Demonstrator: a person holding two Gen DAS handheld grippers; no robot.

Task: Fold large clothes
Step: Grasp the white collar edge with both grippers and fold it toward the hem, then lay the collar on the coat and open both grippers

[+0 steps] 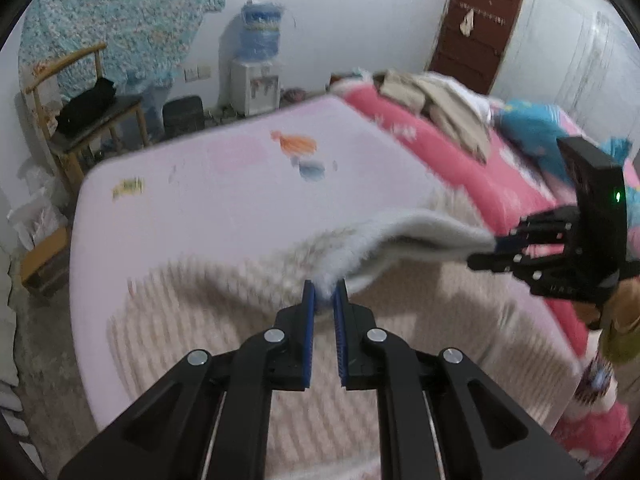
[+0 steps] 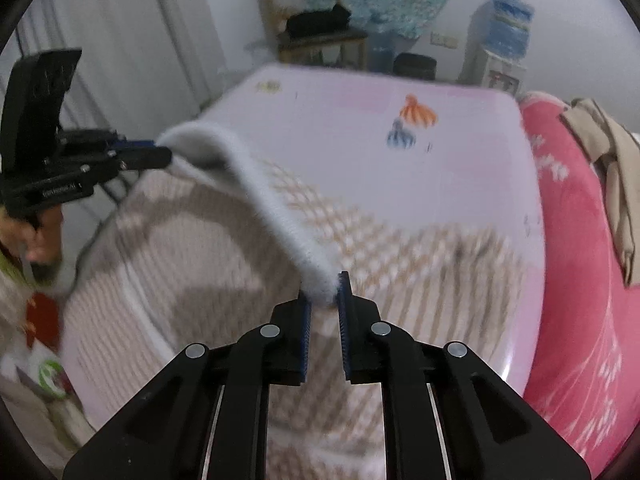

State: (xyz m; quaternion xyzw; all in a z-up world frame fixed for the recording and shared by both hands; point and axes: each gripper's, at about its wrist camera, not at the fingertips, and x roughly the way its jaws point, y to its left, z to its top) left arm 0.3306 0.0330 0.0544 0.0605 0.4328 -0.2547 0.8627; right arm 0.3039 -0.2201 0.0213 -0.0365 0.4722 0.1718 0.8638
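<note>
A large beige-and-white knit garment (image 1: pixel 208 312) lies spread on a pale pink bed sheet (image 1: pixel 200 192). Its fluffy white hem (image 1: pixel 420 232) is lifted off the bed and stretched between both grippers. In the left wrist view my left gripper (image 1: pixel 325 294) is shut on one end of the hem, and my right gripper (image 1: pixel 490 246) pinches the other end at the right. The right wrist view shows the same from the other side: the right gripper (image 2: pixel 325 292) is shut on the hem (image 2: pixel 256 192), and the left gripper (image 2: pixel 160 151) holds its far end. The garment (image 2: pixel 192 264) sags below.
A red-pink blanket (image 1: pixel 448 144) with a pile of beige clothes (image 1: pixel 436 100) and a blue cloth (image 1: pixel 532 128) lies on the bed's far side. A wooden chair (image 1: pixel 80 116), a water dispenser (image 1: pixel 256 76) and a brown door (image 1: pixel 476 28) stand beyond. A person's hand (image 2: pixel 40 240) holds the left gripper.
</note>
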